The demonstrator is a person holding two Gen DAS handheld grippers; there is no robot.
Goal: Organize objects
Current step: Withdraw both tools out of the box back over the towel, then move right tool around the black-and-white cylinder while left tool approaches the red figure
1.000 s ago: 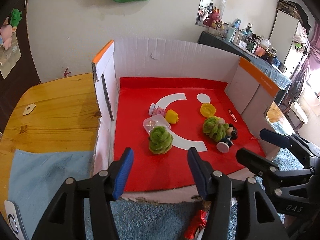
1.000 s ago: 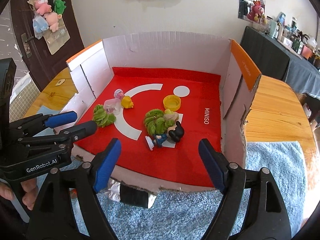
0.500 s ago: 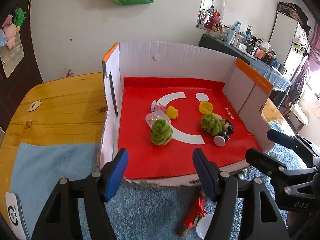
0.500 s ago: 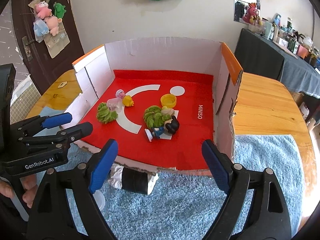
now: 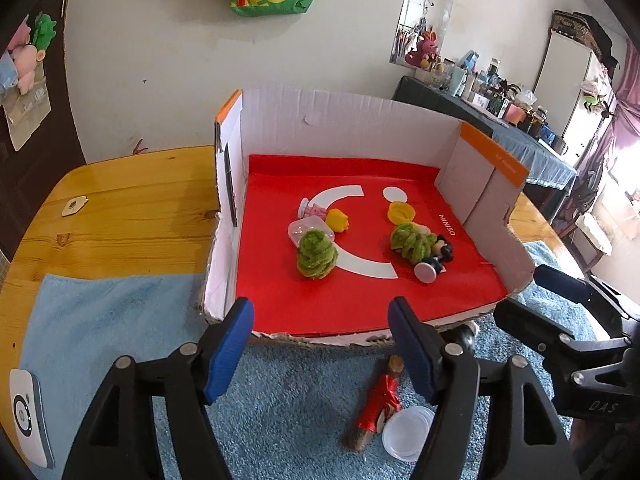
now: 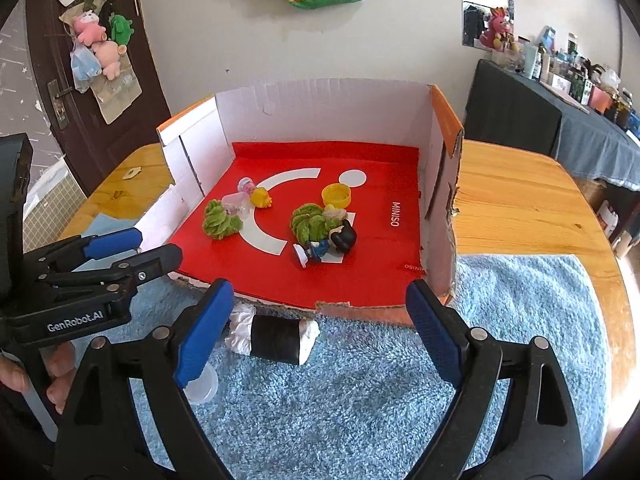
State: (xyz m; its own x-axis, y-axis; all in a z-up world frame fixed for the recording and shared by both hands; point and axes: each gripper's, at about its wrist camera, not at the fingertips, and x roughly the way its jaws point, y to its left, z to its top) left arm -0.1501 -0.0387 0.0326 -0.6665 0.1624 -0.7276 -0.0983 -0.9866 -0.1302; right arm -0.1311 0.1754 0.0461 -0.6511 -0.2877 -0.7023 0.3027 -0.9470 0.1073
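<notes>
Opening with nothing between their jaws, both grippers hover over the blue towel (image 6: 400, 380), short of the cardboard box (image 5: 340, 120).

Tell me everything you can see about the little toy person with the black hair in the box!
The little figure looks like hard plastic, with shiny black hair, a blue outfit and a round white base under its feet. It lies tipped over on its side on the red floor of the cardboard box, base pointing toward the open front. Its head leans against a fuzzy green bundle, just below a yellow cap. Its face is too small to make out.
</notes>
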